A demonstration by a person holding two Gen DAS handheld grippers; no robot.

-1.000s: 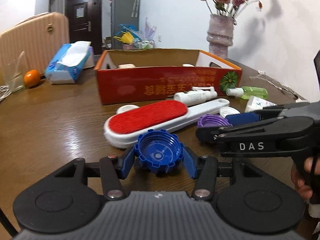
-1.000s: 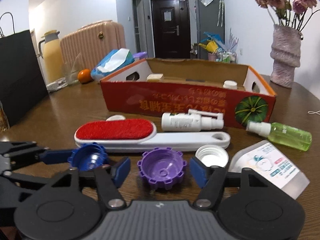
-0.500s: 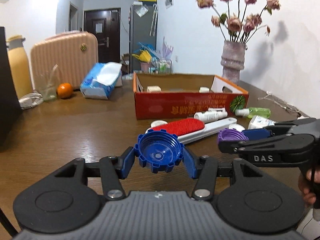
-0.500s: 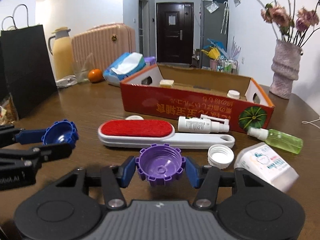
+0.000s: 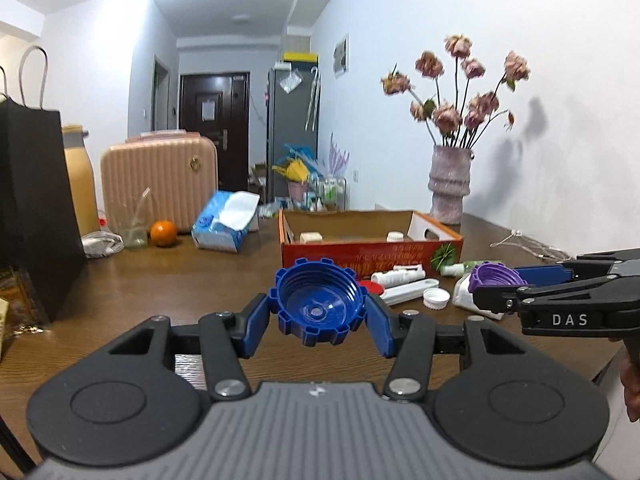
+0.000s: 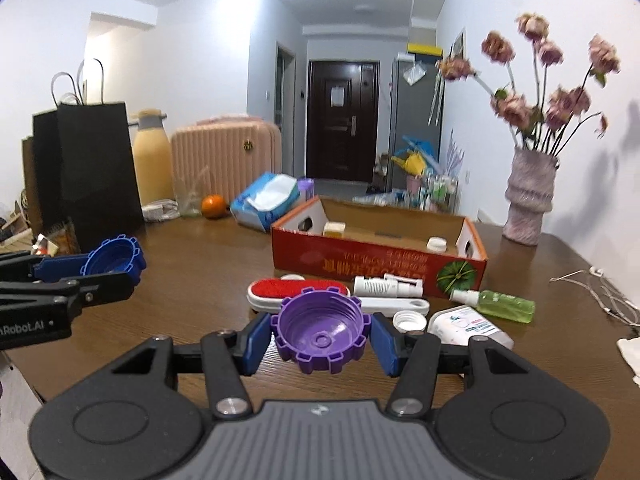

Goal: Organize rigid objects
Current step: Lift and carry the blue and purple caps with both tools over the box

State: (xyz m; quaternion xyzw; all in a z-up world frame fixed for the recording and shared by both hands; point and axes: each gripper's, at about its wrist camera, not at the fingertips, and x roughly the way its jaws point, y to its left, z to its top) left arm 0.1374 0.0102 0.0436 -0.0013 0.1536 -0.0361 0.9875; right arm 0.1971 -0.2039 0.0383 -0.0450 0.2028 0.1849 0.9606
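Note:
My left gripper (image 5: 318, 316) is shut on a blue notched cap (image 5: 318, 304), held above the wooden table (image 5: 160, 280) with its hollow side up. My right gripper (image 6: 320, 338) is shut on a matching purple cap (image 6: 320, 330), also lifted off the table. Each gripper shows in the other's view: the purple cap (image 5: 494, 276) at the right edge, the blue cap (image 6: 114, 258) at the left. Beyond them stands an open red cardboard box (image 6: 376, 256) with small white items inside. In front of it lie a red lint brush (image 6: 296, 290), a white spray bottle (image 6: 384, 286), a green bottle (image 6: 504, 306), a white cap (image 6: 409, 320) and a white packet (image 6: 464, 326).
A vase of dried flowers (image 6: 528, 196) stands at the back right. At the back left are a tissue pack (image 6: 268, 198), an orange (image 6: 213, 205), a glass (image 5: 134, 230), a pink suitcase (image 5: 160, 184), a thermos (image 6: 152, 164) and a black paper bag (image 6: 92, 168). Cables (image 6: 604, 292) lie at the right.
Both grippers rose and drew back from the box, each carrying its cap. The right gripper closed on the purple cap, which earlier lay on the table between open jaws.

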